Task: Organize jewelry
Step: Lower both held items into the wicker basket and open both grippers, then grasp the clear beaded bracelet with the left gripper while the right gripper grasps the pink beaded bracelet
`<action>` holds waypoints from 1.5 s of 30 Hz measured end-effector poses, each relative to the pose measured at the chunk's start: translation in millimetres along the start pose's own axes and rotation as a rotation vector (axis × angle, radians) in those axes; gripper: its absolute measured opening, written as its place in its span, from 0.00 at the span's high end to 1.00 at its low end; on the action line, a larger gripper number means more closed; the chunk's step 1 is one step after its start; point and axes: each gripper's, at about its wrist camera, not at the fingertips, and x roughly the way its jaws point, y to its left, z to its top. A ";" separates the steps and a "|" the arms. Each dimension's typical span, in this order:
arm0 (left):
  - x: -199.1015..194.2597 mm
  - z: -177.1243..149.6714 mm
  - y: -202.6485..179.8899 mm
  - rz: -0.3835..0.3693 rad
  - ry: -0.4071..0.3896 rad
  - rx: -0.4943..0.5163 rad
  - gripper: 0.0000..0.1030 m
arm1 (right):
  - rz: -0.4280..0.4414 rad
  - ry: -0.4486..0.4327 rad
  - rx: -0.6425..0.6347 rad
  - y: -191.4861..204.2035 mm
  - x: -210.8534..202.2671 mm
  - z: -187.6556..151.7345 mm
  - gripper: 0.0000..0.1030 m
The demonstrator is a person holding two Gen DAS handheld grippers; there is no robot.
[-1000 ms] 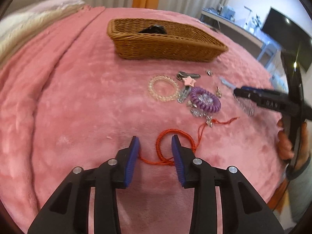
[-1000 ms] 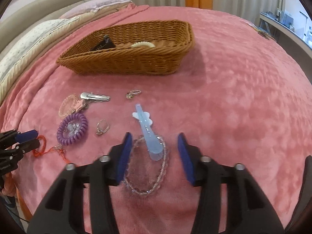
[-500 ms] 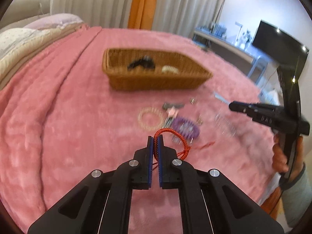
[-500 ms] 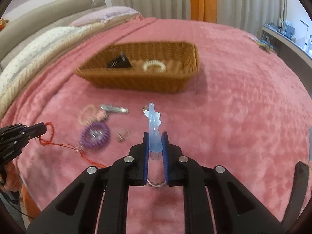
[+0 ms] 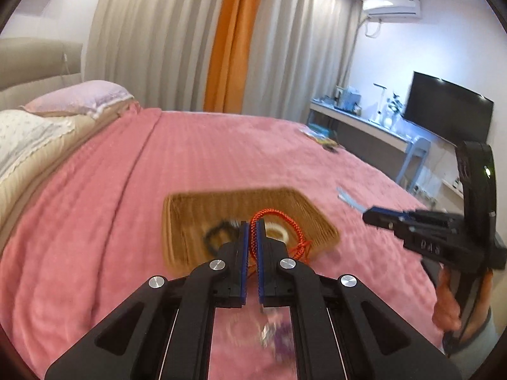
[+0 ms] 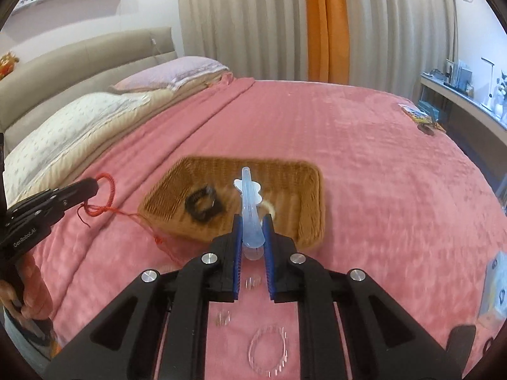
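Compared with a second ago, both views have tipped up from the pink bed (image 5: 95,221): curtains, pillows and a television now fill the upper frame, and the wicker basket (image 5: 190,209) has slid from the top of each picture to the centre, blurred. The loose pieces that lay in mid-frame now sit at the bottom edge between the arms of each tool.

The left hand-held gripper (image 5: 252,221), jaws apart a second ago, is now clamped narrow on the red cord bracelet (image 5: 279,215); its loop arches out past the fingertips at centre frame, in front of the basket, tail hanging to the right.

The right hand-held gripper (image 6: 252,218), also open before, now pinches the pale blue hair clip (image 6: 248,196), which stands upward from the fingertips over the basket at centre. The clear bead bracelet (image 6: 267,353) it straddled lies at lower centre on the bed.
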 end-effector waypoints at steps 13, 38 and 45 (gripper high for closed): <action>123.1 -5.4 31.3 0.094 0.136 -0.079 0.98 | 0.009 0.223 0.101 -21.4 127.8 11.1 0.90; 8.1 -20.7 16.9 0.003 0.064 -0.094 0.42 | 0.006 0.102 0.095 -27.0 22.5 -7.1 0.57; -38.6 -39.2 6.3 -0.008 0.027 -0.087 0.40 | -0.018 0.113 0.065 -26.9 -14.7 -55.1 0.57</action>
